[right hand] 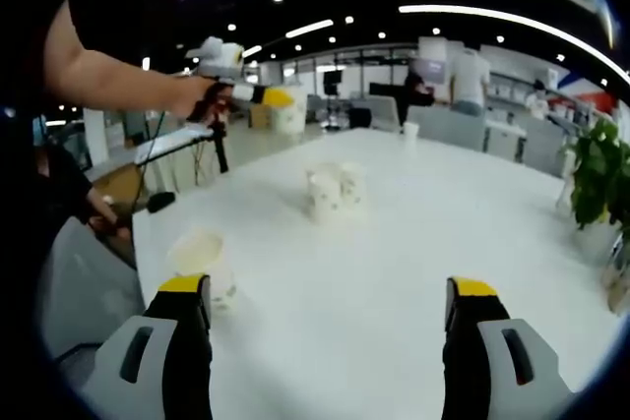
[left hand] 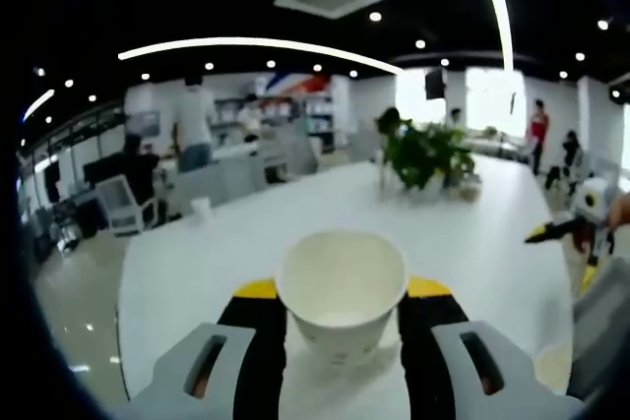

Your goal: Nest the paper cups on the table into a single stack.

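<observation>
Held cup (left hand: 342, 294) sits nearest, mouth up, clamped between the left gripper (left hand: 342, 292) jaws and lifted above the white counter (left hand: 472, 233). Right gripper (right hand: 330, 297) is spread wide with nothing in it, low over the counter. Loose single cup (right hand: 204, 268) stands just beside its left jaw; a cluster of cups (right hand: 333, 190) stands farther off, mid-counter. Step looks like carrying the first cup to nest. Next probably: lower it into another cup, mouths aligned.
</observation>
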### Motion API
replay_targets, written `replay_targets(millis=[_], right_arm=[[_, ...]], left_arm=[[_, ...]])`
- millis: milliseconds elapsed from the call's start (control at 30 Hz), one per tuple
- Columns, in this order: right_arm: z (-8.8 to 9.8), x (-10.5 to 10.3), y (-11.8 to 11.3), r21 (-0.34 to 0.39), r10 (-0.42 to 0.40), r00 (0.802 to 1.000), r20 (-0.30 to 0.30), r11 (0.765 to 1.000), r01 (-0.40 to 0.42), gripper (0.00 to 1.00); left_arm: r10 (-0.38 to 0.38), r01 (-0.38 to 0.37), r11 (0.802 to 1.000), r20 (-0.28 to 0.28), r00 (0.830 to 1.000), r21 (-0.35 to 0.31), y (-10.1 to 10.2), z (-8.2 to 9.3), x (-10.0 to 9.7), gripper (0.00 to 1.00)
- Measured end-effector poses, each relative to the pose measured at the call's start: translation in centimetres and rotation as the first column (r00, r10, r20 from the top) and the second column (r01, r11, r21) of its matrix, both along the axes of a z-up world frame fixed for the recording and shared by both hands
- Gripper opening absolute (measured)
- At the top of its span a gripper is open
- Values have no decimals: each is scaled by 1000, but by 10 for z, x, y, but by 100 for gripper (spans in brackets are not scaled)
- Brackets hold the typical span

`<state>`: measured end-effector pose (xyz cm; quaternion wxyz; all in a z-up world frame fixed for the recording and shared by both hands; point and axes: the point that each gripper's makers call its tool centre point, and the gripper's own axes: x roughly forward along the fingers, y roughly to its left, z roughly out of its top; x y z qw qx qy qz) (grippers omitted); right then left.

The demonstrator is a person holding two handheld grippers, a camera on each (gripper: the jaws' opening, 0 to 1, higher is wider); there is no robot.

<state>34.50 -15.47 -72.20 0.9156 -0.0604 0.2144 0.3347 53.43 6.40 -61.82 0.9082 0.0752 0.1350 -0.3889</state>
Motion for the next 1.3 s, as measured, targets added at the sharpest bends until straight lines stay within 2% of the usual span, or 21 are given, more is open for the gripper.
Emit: replay_targets(millis=[233, 400, 767, 933, 1067, 1300], right_arm=[[2, -2, -2, -2, -2, 1000, 6, 1000, 2, 98], [1, -4, -2, -2, 0, 1000, 9, 1000, 0, 98], [1, -8, -3, -7, 4, 1000, 12, 1000, -4, 98], [2, -8, -4, -7, 2, 1000, 16, 1000, -2, 98], [3, -8, -3, -4, 2, 1000, 19, 1000, -2, 97], [3, -9, -1, -5, 8, 1000, 21, 1000, -8, 97]], left_arm=[[-29, 29, 1000, 30, 999, -1, -14, 19, -10, 43], [-57, 58, 998, 48, 997, -26, -27, 35, -20, 43], [-98, 99, 995, 40, 994, -29, -33, 36, -35, 43], [-121, 123, 991, 45, 992, -53, -37, 46, -46, 44], [-134, 135, 990, 49, 990, -38, -41, 48, -57, 44], [-162, 164, 985, 51, 986, -52, -50, 58, -75, 44]])
